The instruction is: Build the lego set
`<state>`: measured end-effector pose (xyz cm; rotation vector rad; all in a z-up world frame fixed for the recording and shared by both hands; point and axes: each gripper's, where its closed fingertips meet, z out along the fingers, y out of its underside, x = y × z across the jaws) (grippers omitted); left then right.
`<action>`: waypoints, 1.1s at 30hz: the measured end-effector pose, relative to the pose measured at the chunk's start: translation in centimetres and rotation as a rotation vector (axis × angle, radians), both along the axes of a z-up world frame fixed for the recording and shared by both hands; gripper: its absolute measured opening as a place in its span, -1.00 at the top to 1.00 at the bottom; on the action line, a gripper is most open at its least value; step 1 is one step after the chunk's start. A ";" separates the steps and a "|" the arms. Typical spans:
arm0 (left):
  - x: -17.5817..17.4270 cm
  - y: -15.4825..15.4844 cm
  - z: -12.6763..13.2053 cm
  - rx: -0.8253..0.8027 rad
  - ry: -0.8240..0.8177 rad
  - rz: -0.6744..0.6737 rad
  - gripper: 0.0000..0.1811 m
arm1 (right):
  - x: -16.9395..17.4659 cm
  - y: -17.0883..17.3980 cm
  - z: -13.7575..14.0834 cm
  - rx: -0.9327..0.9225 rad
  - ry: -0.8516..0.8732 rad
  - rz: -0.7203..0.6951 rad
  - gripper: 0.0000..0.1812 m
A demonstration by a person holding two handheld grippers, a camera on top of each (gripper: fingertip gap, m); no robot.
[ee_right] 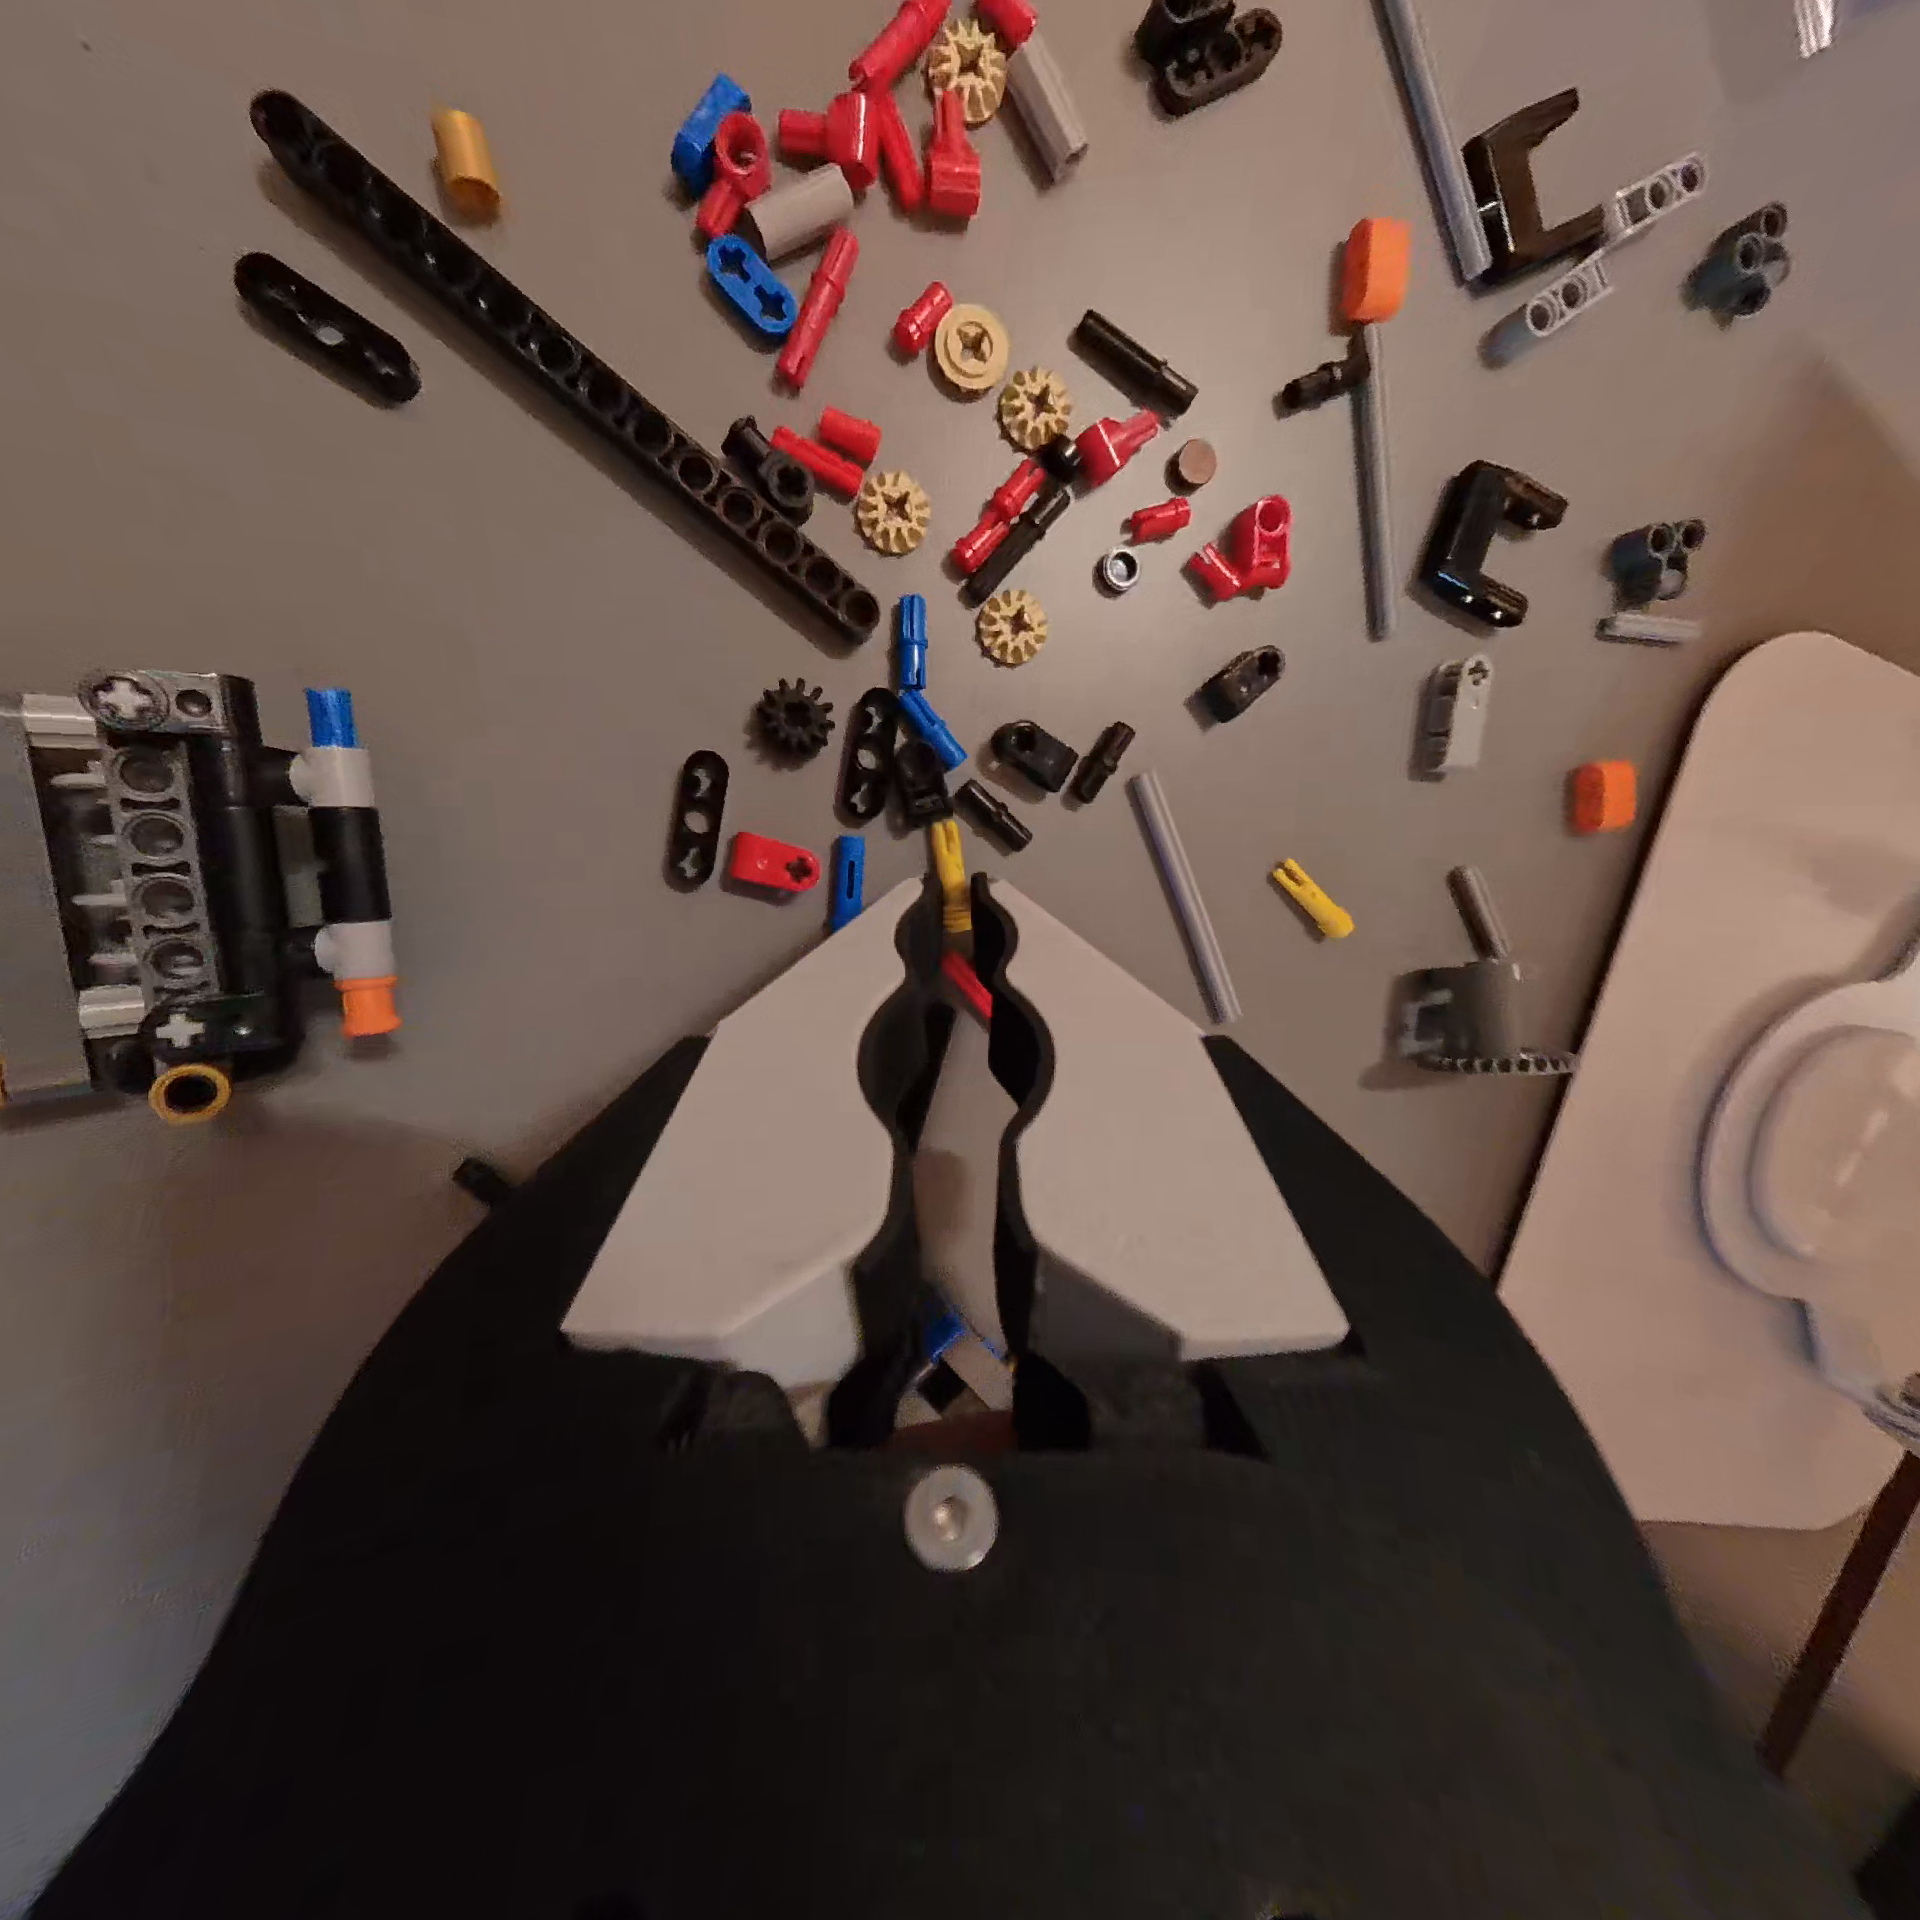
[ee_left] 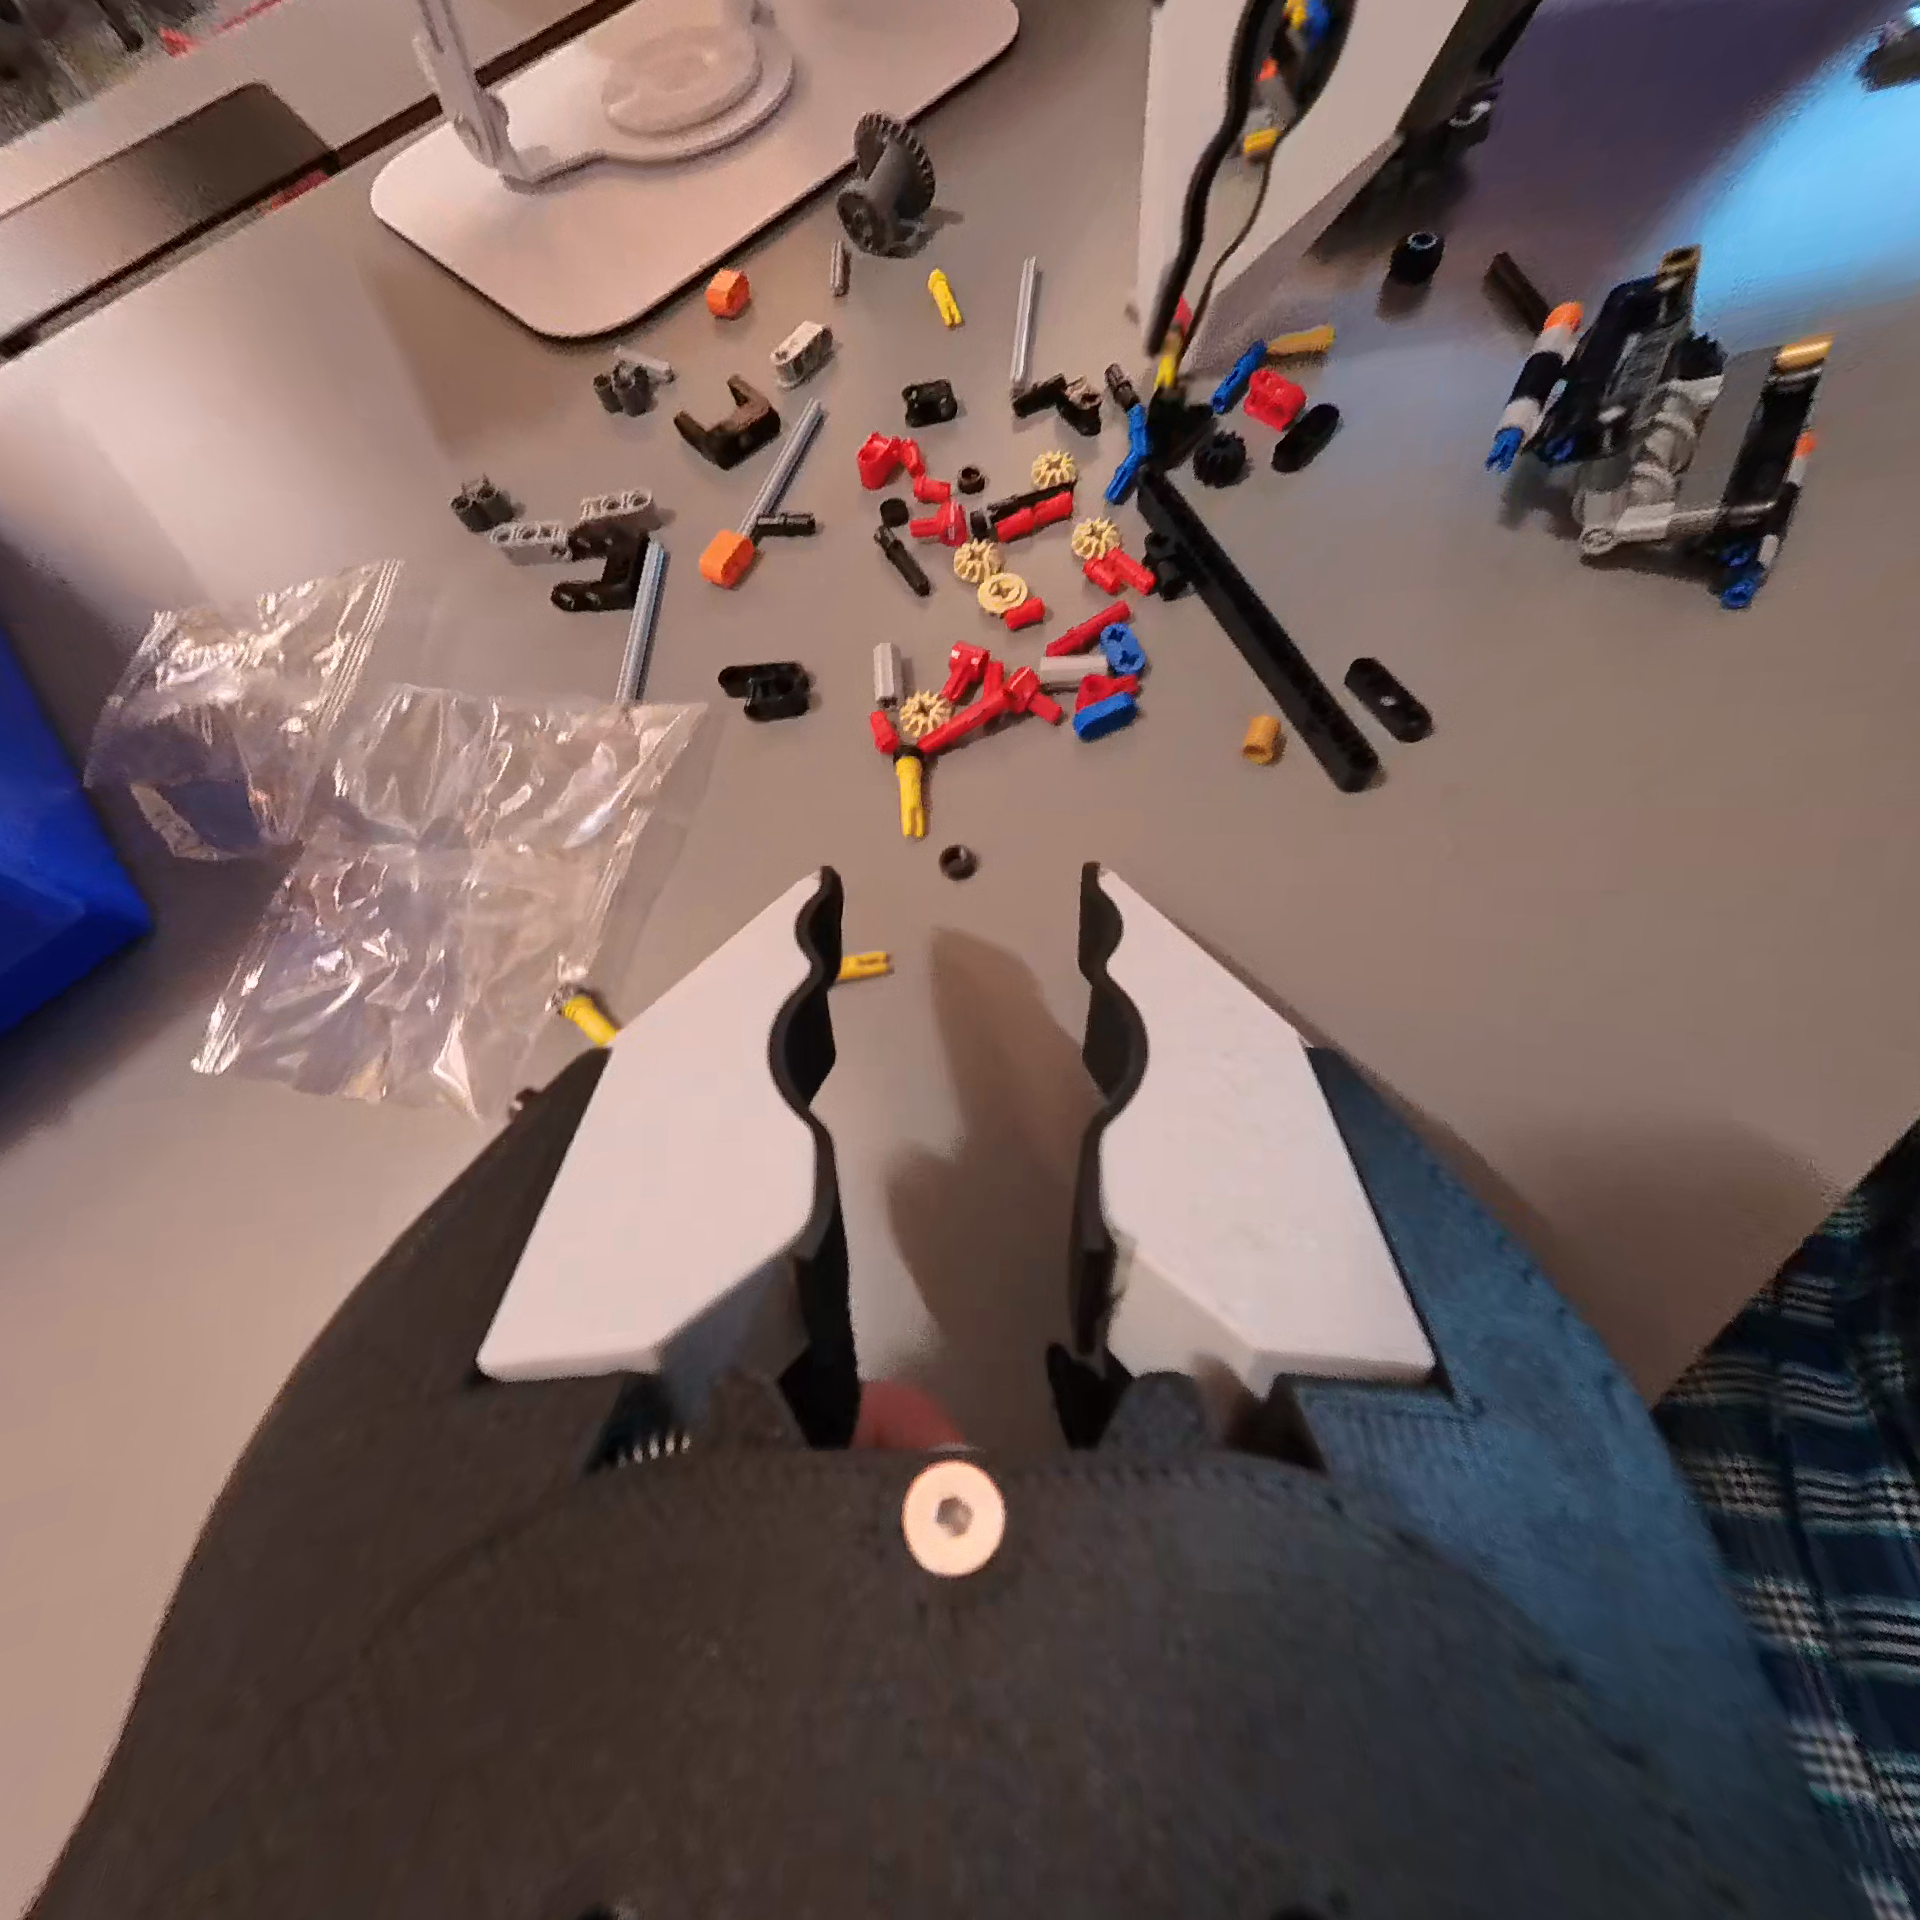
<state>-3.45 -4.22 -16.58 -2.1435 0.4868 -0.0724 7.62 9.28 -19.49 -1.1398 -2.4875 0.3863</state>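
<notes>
The yellow pin (ee_right: 948, 871) sits pinched at the very tips of the right hand-held gripper (ee_right: 951, 894), its free end pushed against a small black connector (ee_right: 921, 781) on the worktop (ee_right: 520, 1195); the jaws are nearly closed on it, and something red shows deeper in the slot, too hidden to name; at 12 o'clock from the tips lie blue pins (ee_right: 912, 642), tan gears (ee_right: 894, 510) and red connectors (ee_right: 1247, 545); the long black beam (ee_right: 551, 358) runs off toward 10 o'clock; the part-built assembly (ee_right: 197, 883) rests at 9 o'clock, well apart from the loose pile; a grey axle (ee_right: 1184, 894) lies at 3 o'clock beside another yellow pin (ee_right: 1311, 900).

The left hand-held gripper (ee_left: 956, 894) hovers over bare worktop with its jaws spread wide and nothing between them; a small black bush (ee_left: 957, 861) lies just beyond its tips at 12 o'clock; crumpled clear bags (ee_left: 416, 883) sit at 9 o'clock, and a grey gear housing (ee_left: 883, 187) stands far off near 12 o'clock.
</notes>
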 end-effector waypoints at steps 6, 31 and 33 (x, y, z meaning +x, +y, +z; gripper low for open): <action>2.2 2.1 1.9 0.079 -0.023 -0.032 0.54 | -1.3 -1.3 2.2 -0.226 0.102 -0.095 0.98; 6.9 9.6 8.6 0.557 0.418 0.105 0.82 | -5.0 -5.2 12.3 -1.150 0.570 -0.456 0.97; 6.9 9.7 8.9 0.587 0.497 0.083 0.87 | -5.0 -5.3 12.3 -1.157 0.563 -0.462 0.97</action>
